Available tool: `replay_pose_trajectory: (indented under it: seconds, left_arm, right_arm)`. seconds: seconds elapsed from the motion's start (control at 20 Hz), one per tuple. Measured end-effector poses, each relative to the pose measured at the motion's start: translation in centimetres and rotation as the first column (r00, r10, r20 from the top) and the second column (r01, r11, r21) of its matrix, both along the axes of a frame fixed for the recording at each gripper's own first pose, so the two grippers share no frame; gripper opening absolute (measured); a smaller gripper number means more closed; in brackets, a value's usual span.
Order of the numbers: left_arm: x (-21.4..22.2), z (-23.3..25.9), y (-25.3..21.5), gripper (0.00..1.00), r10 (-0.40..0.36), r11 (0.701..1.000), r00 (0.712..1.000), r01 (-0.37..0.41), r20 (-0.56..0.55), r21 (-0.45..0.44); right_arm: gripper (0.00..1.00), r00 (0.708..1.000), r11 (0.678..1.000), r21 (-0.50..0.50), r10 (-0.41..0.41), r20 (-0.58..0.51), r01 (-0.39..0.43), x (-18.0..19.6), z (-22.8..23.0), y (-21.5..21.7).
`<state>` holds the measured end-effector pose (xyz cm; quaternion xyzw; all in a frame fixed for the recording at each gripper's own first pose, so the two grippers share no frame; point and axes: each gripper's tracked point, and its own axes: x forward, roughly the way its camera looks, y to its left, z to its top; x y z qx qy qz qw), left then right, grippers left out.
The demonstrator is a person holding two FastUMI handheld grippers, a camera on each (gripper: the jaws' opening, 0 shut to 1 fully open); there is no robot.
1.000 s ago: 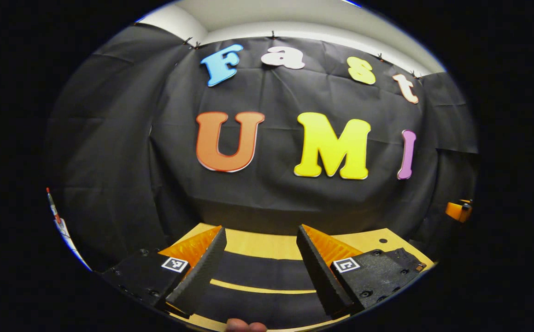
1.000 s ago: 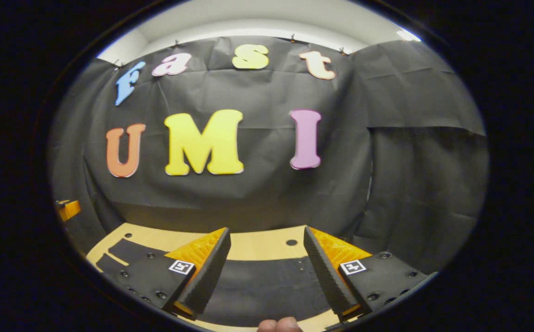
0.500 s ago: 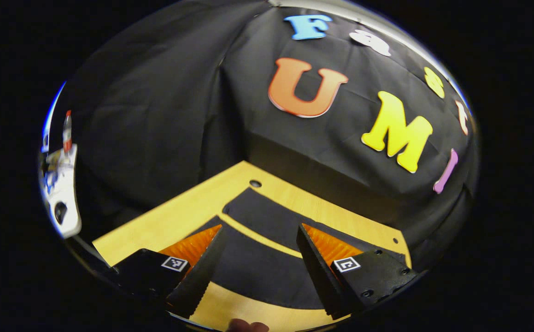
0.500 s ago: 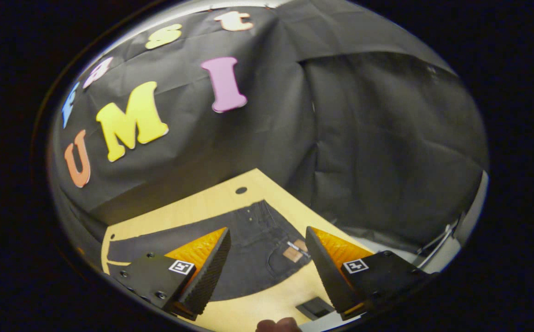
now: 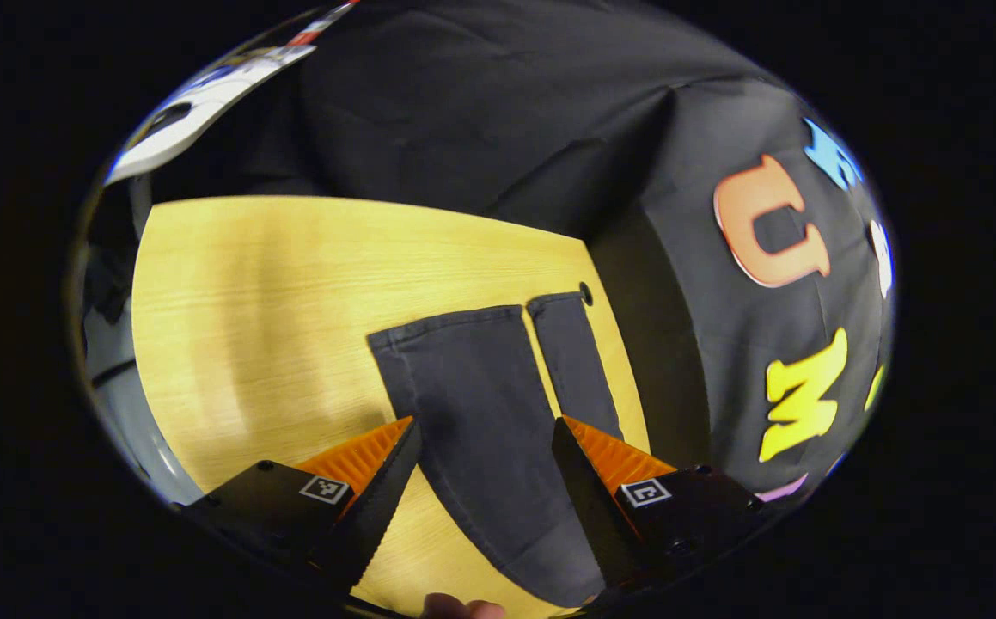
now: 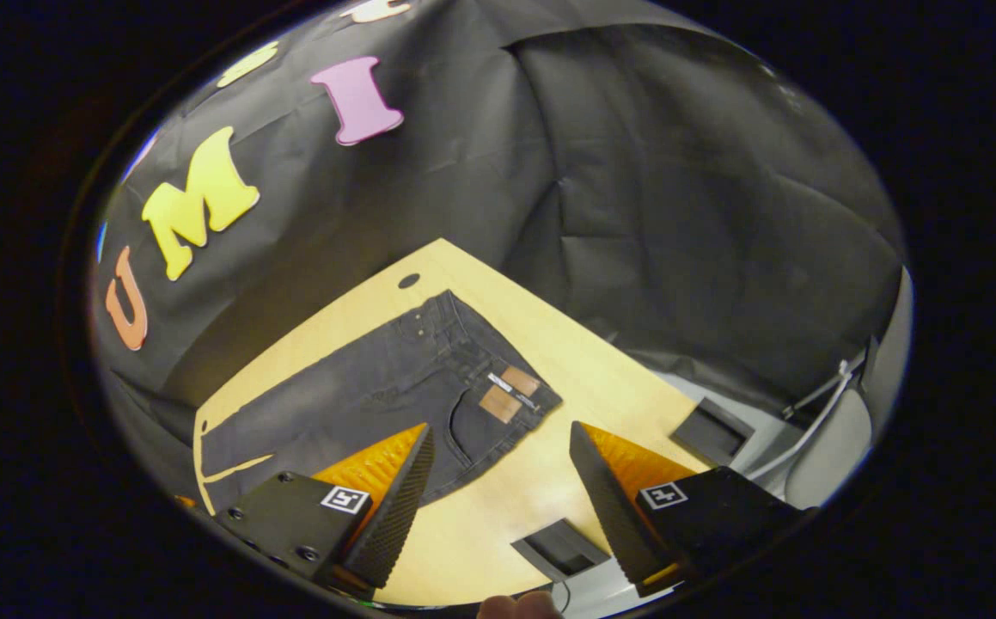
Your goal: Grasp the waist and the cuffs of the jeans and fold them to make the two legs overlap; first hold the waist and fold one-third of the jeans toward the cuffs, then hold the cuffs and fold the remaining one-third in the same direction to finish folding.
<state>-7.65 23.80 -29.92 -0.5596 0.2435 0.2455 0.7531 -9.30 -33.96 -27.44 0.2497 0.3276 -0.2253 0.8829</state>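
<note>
Dark jeans lie flat on the wooden table. In the left gripper view the two legs [image 5: 485, 404] run away from me, their cuffs [image 5: 463, 321] at the far end near a small hole in the table. My left gripper [image 5: 485, 477] hovers open above the nearer leg, with nothing between its fingers. In the right gripper view the waist end [image 6: 472, 387] with two tan patches lies spread out ahead and to the left. My right gripper [image 6: 502, 481] stands open above the table just past the waistband, holding nothing.
The wooden table [image 5: 265, 284] has much bare surface left of the cuffs. Two dark rectangular cut-outs [image 6: 559, 550] [image 6: 711, 430] sit near the table edge by the waist. Small round holes [image 6: 409, 280] [image 5: 585, 293] mark the far corners. Black cloth walls surround the table.
Both grippers tipped down from facing the wall toward the table. The left one swung left over the cuffs and legs; the right one swung right over the waist. Both stayed open.
</note>
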Motion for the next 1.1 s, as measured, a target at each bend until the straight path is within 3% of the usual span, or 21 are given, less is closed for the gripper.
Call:
replay_pose_trajectory:
  seconds: [0.2,0.25,0.3,0.75,0.95,1.0,1.1]
  left_arm:
    - [0.5,-2.5,0.7,0.99,0.023,0.999,0.999,-0.025,-0.042,-0.047]
    - [0.6,-2.5,0.7,0.99,0.022,0.999,0.999,-0.024,-0.045,-0.047]
    - [0.9,-2.7,0.8,0.99,0.015,0.999,0.999,-0.017,-0.052,-0.042]
    - [1.0,-2.9,1.8,0.98,0.021,0.999,0.996,-0.023,-0.084,-0.024]
    - [2.7,-2.8,1.6,0.99,-0.014,1.000,0.995,0.014,-0.097,0.004]
    - [3.3,-2.9,1.5,0.98,-0.020,1.000,0.996,0.020,-0.092,0.007]
    - [4.1,-3.1,1.3,0.98,-0.026,1.000,0.995,0.027,-0.092,0.010]
  right_arm:
    - [0.98,0.999,0.998,0.054,-0.032,-0.027,0.034,-0.1,-1.3,-0.1]
    - [0.93,0.999,0.997,0.061,-0.041,-0.030,0.043,0.0,-1.5,-0.2]
    - [0.98,0.998,0.996,0.066,-0.053,-0.031,0.055,0.0,-1.8,-0.5]
    - [0.98,0.991,0.988,0.115,-0.093,-0.101,0.104,1.3,-5.9,-2.3]
    - [0.98,0.984,0.985,0.114,-0.113,-0.135,0.129,2.4,-7.9,-3.3]
    - [0.92,0.982,0.984,0.109,-0.126,-0.141,0.142,2.6,-8.2,-3.6]
    - [0.92,0.979,0.981,0.117,-0.139,-0.146,0.156,3.2,-8.6,-3.5]
